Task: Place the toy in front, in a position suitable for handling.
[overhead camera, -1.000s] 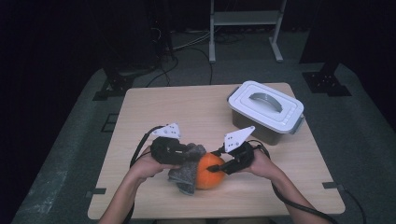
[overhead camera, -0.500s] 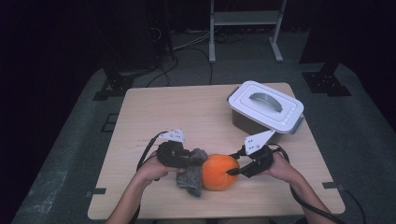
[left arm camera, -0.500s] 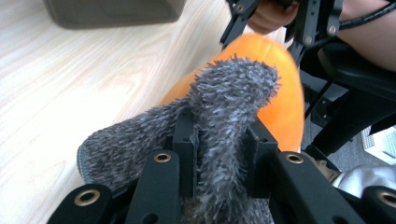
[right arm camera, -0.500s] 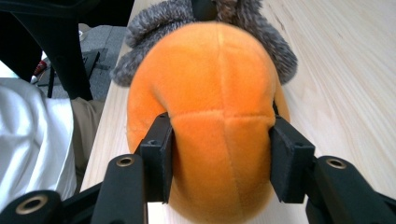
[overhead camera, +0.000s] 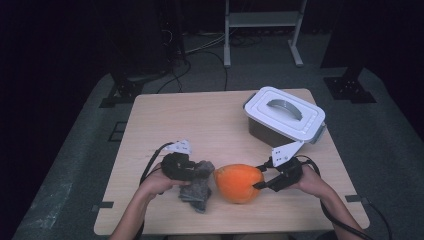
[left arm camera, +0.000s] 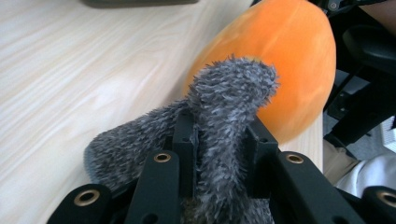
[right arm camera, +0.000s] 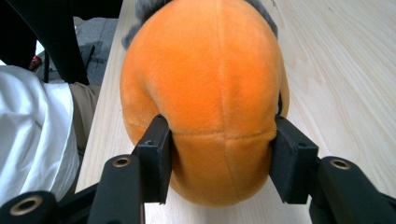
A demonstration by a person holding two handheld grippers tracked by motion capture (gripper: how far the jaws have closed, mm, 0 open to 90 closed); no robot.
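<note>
An orange plush ball [overhead camera: 239, 182] rests on the wooden table [overhead camera: 200, 120] near its front edge. My right gripper [overhead camera: 258, 184] comes at it from the right. In the right gripper view its pads touch both flanks of the orange plush [right arm camera: 205, 93], and the right gripper [right arm camera: 219, 140] has just been opening its jaws a little around it. A grey fuzzy cloth [overhead camera: 197, 184] lies against the ball's left side. My left gripper [overhead camera: 194, 173] is shut on it; in the left gripper view a fold of the grey cloth [left arm camera: 224, 102] is pinched in the left gripper [left arm camera: 219, 135], with the orange plush [left arm camera: 280, 60] just behind.
A grey box with a white handled lid [overhead camera: 284, 117] stands at the back right of the table. The person's forearms come in over the front edge, and cables trail from both grippers. Bare wood lies at the back left.
The orange plush and the right gripper have shifted to the right and lower onto the table. The left gripper with the grey cloth has sunk a little.
</note>
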